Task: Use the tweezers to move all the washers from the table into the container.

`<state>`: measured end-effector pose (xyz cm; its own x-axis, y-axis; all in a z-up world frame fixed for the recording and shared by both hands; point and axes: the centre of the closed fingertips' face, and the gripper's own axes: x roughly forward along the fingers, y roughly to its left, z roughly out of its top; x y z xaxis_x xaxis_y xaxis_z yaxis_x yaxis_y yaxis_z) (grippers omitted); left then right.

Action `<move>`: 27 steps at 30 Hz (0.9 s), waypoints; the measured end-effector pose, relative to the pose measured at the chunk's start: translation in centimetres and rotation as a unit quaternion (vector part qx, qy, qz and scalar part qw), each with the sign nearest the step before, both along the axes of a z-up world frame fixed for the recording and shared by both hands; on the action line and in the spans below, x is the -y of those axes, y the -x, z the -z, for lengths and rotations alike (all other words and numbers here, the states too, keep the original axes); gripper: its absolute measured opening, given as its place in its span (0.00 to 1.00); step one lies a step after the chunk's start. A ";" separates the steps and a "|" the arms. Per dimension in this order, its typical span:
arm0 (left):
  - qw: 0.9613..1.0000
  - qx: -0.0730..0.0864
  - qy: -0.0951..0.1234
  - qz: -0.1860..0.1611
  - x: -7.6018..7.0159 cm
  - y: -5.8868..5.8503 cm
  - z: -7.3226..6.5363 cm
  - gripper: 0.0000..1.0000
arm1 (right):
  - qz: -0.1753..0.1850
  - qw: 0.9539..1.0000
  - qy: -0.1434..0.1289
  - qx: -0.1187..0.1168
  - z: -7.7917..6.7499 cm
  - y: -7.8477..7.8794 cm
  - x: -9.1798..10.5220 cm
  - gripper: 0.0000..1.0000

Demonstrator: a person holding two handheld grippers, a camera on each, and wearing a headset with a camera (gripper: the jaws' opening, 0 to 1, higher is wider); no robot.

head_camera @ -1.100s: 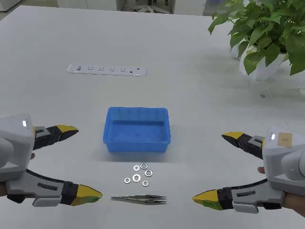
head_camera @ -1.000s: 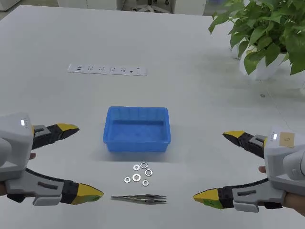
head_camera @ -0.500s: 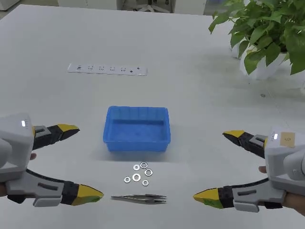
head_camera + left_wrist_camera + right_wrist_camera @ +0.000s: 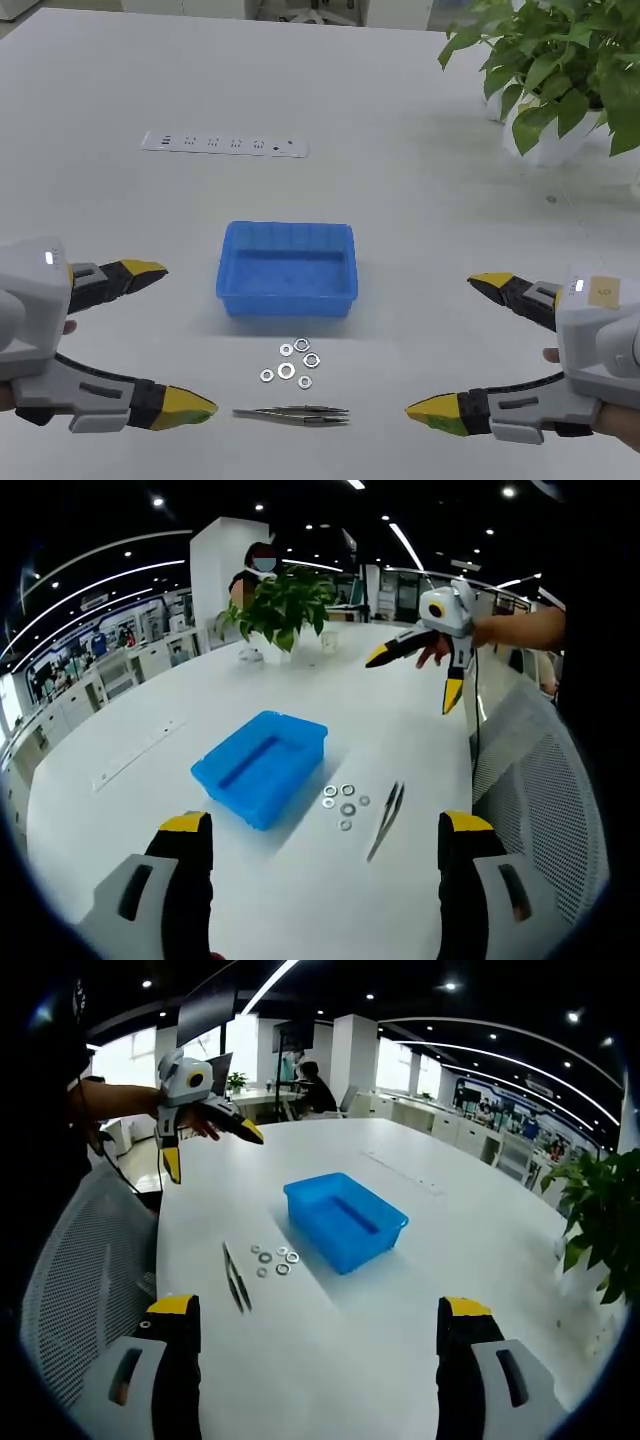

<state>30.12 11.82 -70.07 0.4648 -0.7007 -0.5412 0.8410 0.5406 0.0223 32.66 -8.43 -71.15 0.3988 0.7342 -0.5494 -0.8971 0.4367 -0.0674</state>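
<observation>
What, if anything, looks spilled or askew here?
Nothing stands out. The washers lie in a small cluster between the upright container and the tweezers, which lie flat. Nothing looks tipped or damaged.

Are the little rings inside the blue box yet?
No, the washers lie on the table between the blue container and the tweezers.
</observation>
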 end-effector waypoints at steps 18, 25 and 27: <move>1.000 0.000 -0.001 0.002 0.1 0.0 0.0 0.99 | -0.001 1.000 0.000 0.002 -0.1 0.0 0.0 0.99; 1.000 0.001 -0.002 0.003 0.1 0.1 0.0 0.99 | -0.001 1.000 0.000 0.002 -0.1 0.1 0.0 0.99; 1.000 0.001 -0.002 0.003 0.0 0.0 0.0 0.99 | -0.001 1.000 -0.001 0.002 -0.1 0.0 0.0 0.99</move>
